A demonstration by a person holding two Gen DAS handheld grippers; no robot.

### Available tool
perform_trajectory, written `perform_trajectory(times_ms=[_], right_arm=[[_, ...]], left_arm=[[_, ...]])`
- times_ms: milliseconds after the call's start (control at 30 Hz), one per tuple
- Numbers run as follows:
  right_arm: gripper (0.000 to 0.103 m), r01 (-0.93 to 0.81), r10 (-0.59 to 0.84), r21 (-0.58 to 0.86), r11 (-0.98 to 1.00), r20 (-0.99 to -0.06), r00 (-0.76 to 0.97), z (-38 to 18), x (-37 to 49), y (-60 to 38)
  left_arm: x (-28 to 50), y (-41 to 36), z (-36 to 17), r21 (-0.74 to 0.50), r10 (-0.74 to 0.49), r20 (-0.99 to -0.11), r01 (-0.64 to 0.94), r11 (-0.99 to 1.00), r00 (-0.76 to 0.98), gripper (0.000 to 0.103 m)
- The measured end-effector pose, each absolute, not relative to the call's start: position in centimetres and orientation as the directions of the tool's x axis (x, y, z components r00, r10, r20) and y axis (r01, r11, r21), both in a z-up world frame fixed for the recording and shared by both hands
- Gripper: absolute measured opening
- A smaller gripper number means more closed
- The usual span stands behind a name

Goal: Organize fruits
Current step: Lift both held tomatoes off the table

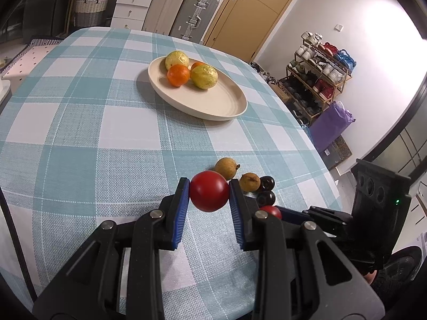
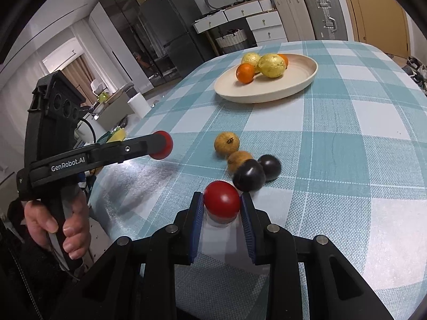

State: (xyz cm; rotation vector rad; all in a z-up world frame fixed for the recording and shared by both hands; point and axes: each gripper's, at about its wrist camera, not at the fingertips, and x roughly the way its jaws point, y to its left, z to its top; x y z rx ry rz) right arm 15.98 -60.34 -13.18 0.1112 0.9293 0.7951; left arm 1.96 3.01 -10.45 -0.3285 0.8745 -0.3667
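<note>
Right wrist view: counter [image 2: 347, 133] under teal-checked cloth, fridge behind; plate [image 2: 267, 94] holds four fruits, four lie loose, and each gripper [image 2: 222, 205] clamps one red tomato [image 2: 222, 198].

White walls, wooden door [image 1: 248, 8], shoe rack [image 1: 317, 77], suitcases [image 1: 194, 13], white drawers [image 2: 256, 21], dark fridge [image 2: 165, 26], wicker basket [image 1: 90, 10].

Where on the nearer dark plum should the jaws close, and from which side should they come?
Grip the nearer dark plum across its widest middle, coming down from above. It is round and touches the second plum and a brown fruit, so a level approach would probably knock them. Line the jaws up across its free flanks, away from those neighbours.
</note>
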Motion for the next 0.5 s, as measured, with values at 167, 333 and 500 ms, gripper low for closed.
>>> perform_trajectory(times_ms=[167,333,500], right_arm=[[0.029,-0.560,0.655,0.420,0.714,-0.683,0.323,-13.9,15.9,-60.3],[0.029,-0.578,0.677,0.427,0.696,-0.657,0.330,-13.1,15.4,-60.6],[0.029,-0.595,0.703,0.435,0.676,-0.622,0.344,-12.1,15.4,-60.9]], left_arm=[[2.0,3.0,-10.5,-0.423,-0.440,-0.679,0.176,0.889,0.587,0.027],[2.4,2.9,-10.3,-0.419,-0.437,-0.680,0.177,0.890,0.589,0.027],[3.2,2.6,-10.0,-0.415,-0.437,-0.680,0.182,0.892,0.589,0.027]])
